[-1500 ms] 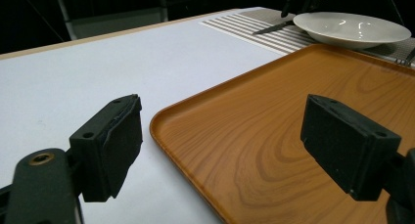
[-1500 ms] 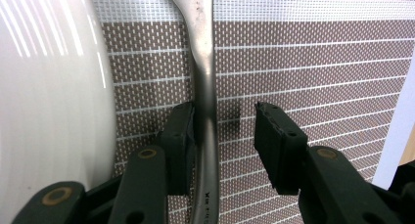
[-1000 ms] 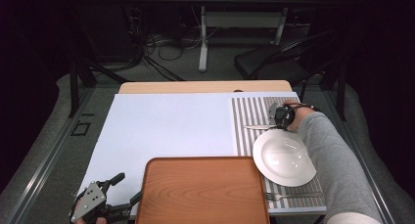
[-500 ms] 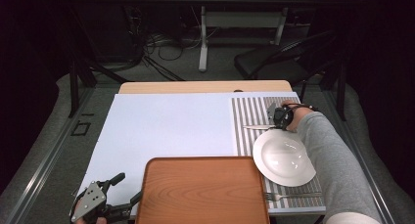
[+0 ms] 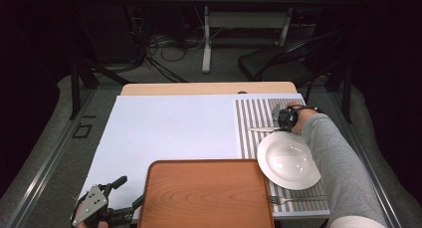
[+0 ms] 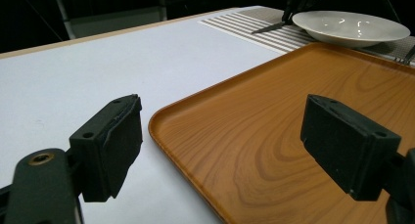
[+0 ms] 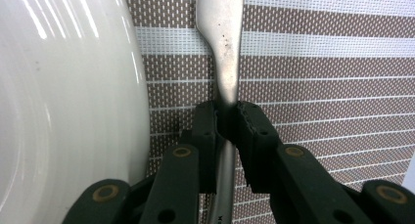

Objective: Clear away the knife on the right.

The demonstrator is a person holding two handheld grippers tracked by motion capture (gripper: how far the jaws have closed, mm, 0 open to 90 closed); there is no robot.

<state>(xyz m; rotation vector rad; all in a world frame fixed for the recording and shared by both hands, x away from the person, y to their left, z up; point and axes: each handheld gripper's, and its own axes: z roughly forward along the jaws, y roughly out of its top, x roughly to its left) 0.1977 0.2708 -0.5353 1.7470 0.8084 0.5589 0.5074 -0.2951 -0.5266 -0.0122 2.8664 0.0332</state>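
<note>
Right tool (image 7: 226, 117), jaws just closing, clamps the knife (image 7: 222, 48) (beside the plate (image 7: 63, 111)).

Lab-like test space: dark curtains, floor cables (image 5: 164, 44), staged table (image 5: 199, 88).

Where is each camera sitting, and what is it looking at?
High view: above the person's side, looking forward and down at the table; a grey sleeve and both grippers show.
Left gripper view: rides the left gripper, looking across the wooden tray; its two fingers stand apart.
Right gripper view: rides the right gripper, looking down at the striped placemat; its fingers have just been closing around a knife.
All three share the white plate.
</note>
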